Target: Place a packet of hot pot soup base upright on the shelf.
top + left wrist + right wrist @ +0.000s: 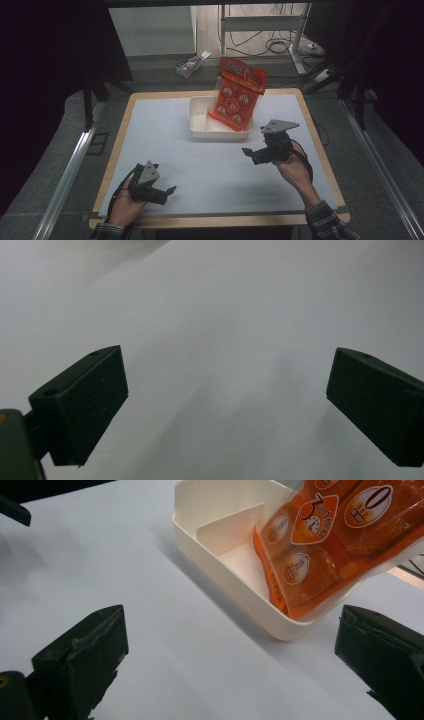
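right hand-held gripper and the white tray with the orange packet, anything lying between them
Nothing: in the right gripper view, bare table surface runs from the right hand-held gripper to the white tray holding the orange packet.

We see a shiny orange bag [237, 94] with round snacks showing through its clear front. It stands tilted in the right part of a white box [200, 120], its top leaning out over the far edge. A thin wall splits the box inside.
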A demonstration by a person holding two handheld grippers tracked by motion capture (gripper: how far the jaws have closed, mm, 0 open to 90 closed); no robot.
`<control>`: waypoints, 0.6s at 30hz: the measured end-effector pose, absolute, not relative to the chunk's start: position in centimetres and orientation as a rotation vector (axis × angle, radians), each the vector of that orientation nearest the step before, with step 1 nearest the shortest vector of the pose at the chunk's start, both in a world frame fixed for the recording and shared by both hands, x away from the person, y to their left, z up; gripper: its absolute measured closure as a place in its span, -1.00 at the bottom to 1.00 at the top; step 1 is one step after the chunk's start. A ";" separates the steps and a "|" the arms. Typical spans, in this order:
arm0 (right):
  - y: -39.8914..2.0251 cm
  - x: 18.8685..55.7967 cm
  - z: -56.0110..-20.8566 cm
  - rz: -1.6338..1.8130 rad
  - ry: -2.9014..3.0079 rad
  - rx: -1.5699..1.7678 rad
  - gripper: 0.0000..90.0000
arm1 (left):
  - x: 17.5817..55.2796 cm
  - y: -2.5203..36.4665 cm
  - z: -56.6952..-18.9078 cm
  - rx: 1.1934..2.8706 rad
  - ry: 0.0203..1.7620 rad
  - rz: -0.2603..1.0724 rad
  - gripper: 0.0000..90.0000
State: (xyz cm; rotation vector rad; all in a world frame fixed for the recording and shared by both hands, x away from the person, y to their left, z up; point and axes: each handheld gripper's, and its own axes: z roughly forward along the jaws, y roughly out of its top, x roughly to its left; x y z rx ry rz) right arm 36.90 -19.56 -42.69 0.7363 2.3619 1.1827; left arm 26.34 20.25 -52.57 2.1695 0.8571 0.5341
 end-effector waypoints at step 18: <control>-20.3 35.0 -42.7 1.213 2.365 0.726 -0.95 | 26.3 20.1 -52.6 2.185 0.844 0.544 -0.93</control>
